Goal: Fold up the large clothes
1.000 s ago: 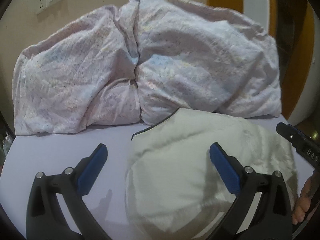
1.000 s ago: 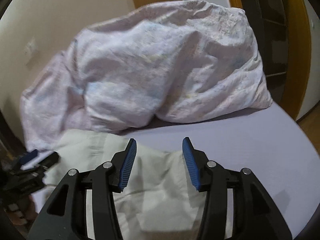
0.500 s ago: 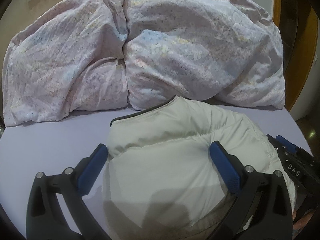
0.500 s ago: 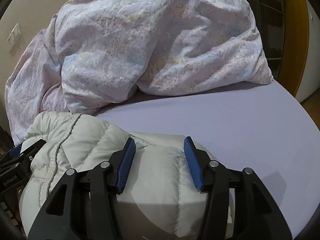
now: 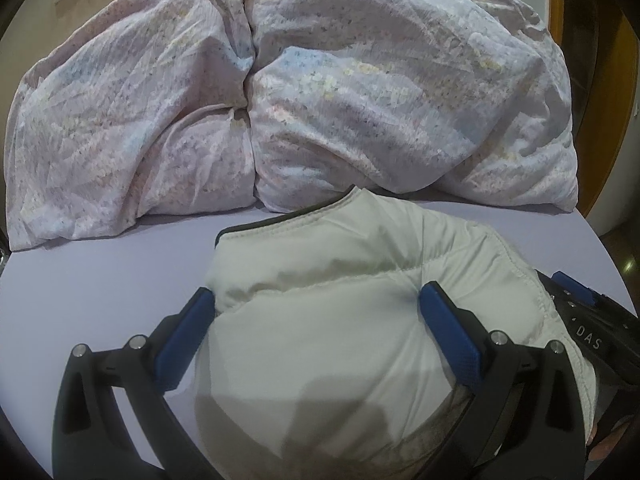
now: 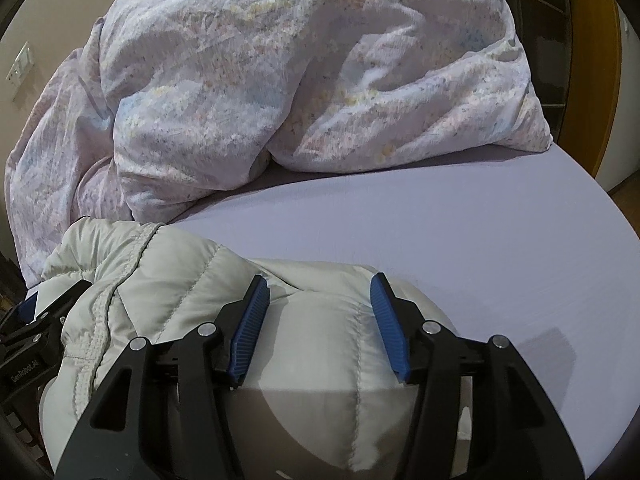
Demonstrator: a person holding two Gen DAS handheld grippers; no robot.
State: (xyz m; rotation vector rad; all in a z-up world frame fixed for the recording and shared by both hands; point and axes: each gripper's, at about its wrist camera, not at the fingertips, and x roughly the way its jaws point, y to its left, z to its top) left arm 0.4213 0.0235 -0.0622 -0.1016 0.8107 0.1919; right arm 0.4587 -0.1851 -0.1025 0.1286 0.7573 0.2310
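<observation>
Below, the left gripper [image 5: 316,312] stands spread wide, its blue pads flanking the puffy off-white quilted down jacket [image 5: 360,304] bunched on the lilac bed sheet [image 5: 100,280]. Likewise the right gripper [image 6: 318,312] is spread over the jacket [image 6: 180,280]. Toward twelve o'clock, just beside the jacket, lies a crumpled pale floral duvet [image 5: 320,100].

The bed [image 6: 440,216] — lilac sheet — carries a crumpled floral quilt [image 5: 320,92] and a cream padded jacket [image 5: 340,320].
</observation>
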